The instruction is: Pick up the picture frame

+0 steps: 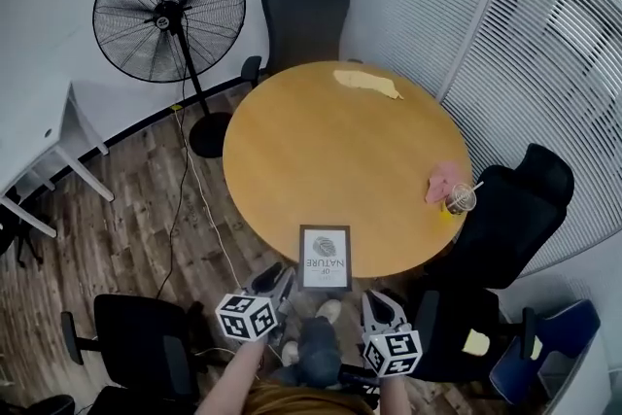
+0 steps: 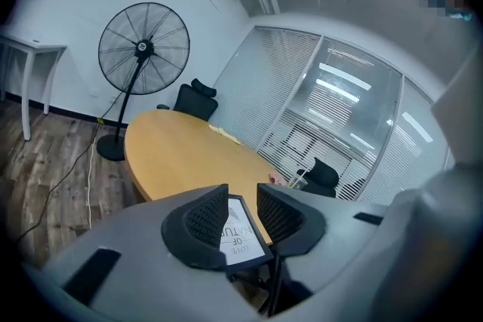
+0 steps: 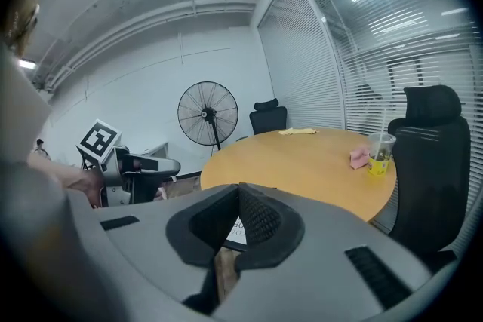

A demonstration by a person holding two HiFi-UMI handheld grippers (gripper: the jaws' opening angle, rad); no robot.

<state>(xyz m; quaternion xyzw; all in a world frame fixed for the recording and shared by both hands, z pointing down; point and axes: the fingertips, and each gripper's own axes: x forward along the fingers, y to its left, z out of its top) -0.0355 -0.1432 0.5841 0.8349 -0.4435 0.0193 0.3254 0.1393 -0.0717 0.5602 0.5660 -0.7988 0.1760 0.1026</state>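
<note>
The step in hand is the approach: nothing is gripped yet. The picture frame (image 1: 325, 258) lies flat at the near edge of the round table (image 1: 321, 141), with the print facing up, and its near end seems to reach a little over the rim. The left gripper (image 1: 277, 279) is just to the near left of the frame and not touching it. In the left gripper view its fingers (image 2: 205, 219) stand apart, and the frame (image 2: 240, 237) is seen through the gap, beyond the tips and not between the pads. The right gripper (image 1: 379, 306) is at the near right of the frame, also off the table. In the right gripper view its fingers (image 3: 258, 219) are together at the tips with nothing between them, and only a corner of the frame (image 3: 235, 231) shows past them. I think the next move belongs to the left gripper. It must go forward to the near left border of the frame and bring one finger above it and one below before it closes. The frame is thin and flat, so the lower finger probably needs the overhanging part.
</note>
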